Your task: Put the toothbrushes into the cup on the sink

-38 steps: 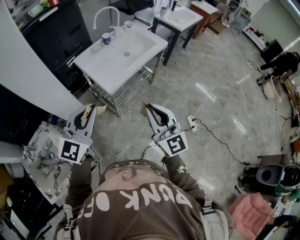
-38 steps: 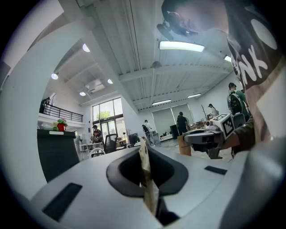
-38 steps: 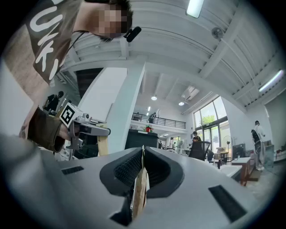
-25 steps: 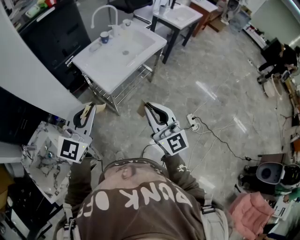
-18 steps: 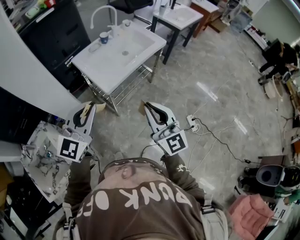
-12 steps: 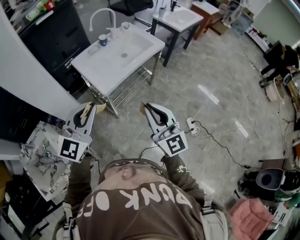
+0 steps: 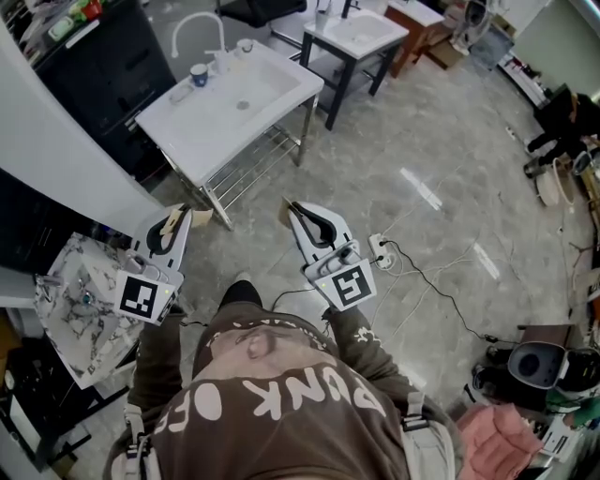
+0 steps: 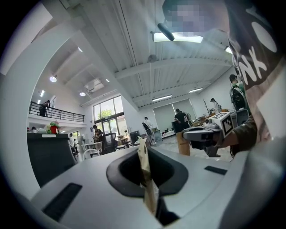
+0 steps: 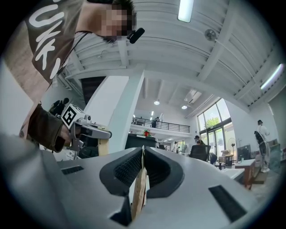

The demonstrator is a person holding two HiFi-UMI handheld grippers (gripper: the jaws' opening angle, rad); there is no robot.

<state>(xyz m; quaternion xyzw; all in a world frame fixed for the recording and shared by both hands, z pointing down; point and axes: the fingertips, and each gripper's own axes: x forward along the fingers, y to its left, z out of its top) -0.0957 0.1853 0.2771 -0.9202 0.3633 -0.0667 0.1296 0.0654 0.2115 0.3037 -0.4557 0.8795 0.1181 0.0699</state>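
Left hand-held gripper (image 7: 176,217): jaws together, clamped on a thin tan strip; held level over the floor on the near side of the sink, well apart from it
Left tan strip (image 8: 145,174): on edge between the pads, its tip reaching past the jaw ends; whether it is a toothbrush cannot be told
Right hand-held gripper (image 7: 292,208): jaws almost together, pinching a second tan strip; also on the near side of the sink, well apart from it
Right tan strip (image 9: 139,188): upright on edge between the ribbed pads
Sink (image 7: 230,103): white basin on a metal-legged stand, basin bare
Cup (image 7: 198,74): blue, upright on the far rim of the sink, near the faucet
Faucet (image 7: 192,28): white arch at the far rim of the sink
Power strip (image 7: 378,248): on the floor, well apart from the sink
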